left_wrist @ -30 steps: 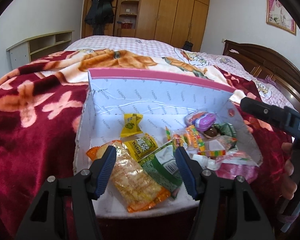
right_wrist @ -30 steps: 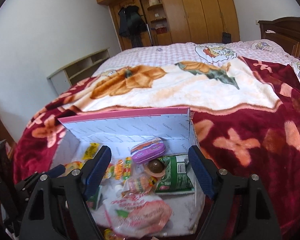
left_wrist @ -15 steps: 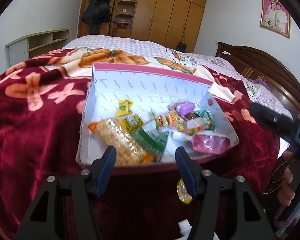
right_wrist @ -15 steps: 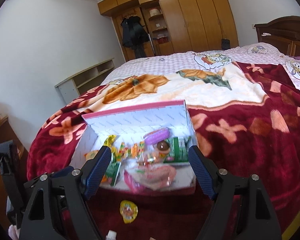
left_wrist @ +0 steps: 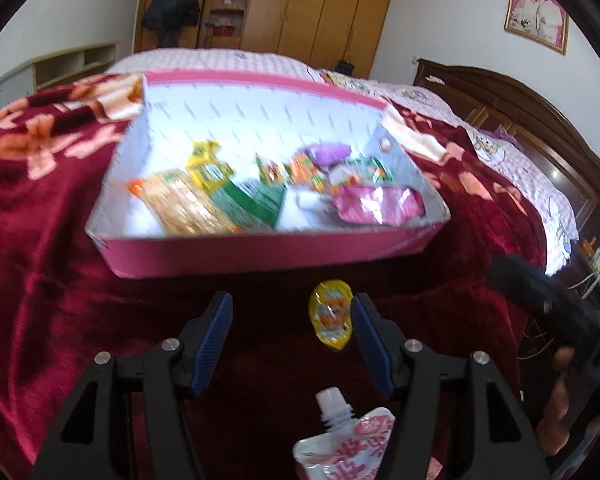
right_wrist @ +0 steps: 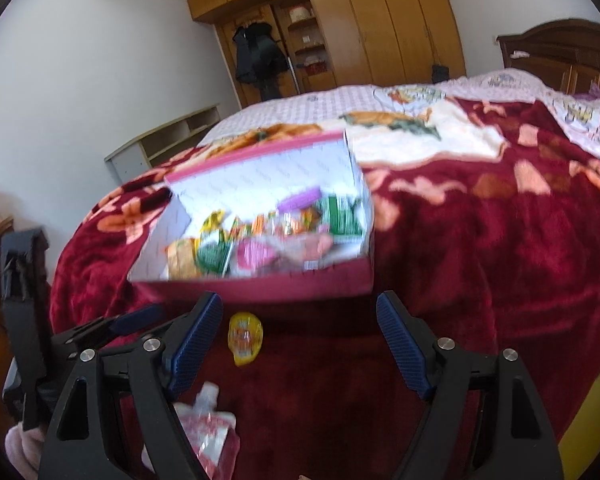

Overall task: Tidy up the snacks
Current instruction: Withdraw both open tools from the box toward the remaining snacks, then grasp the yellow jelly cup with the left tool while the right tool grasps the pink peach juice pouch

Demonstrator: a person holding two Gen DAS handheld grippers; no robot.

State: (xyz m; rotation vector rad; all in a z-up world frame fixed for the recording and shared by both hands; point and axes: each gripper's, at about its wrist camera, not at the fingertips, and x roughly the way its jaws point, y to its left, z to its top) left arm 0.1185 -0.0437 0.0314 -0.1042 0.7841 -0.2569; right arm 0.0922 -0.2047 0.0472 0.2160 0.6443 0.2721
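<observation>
A pink cardboard box lies on the red blanket, filled with several snack packets in orange, green, yellow and purple. In front of it a small yellow jelly cup lies on the blanket. A white and pink spouted pouch lies closer still. My left gripper is open and empty, its right finger beside the jelly cup. My right gripper is open wider and empty, the jelly cup just inside its left finger. The left gripper shows at the left of the right wrist view.
The red floral blanket covers a large bed with a dark wooden headboard at the right. Wooden wardrobes and a low shelf unit stand by the far wall. A hand holds the right gripper.
Both grippers have pulled back from over the box toward the bed's near edge and sunk a little. The jelly cup and the pouch have come into view. Jaws unchanged.
</observation>
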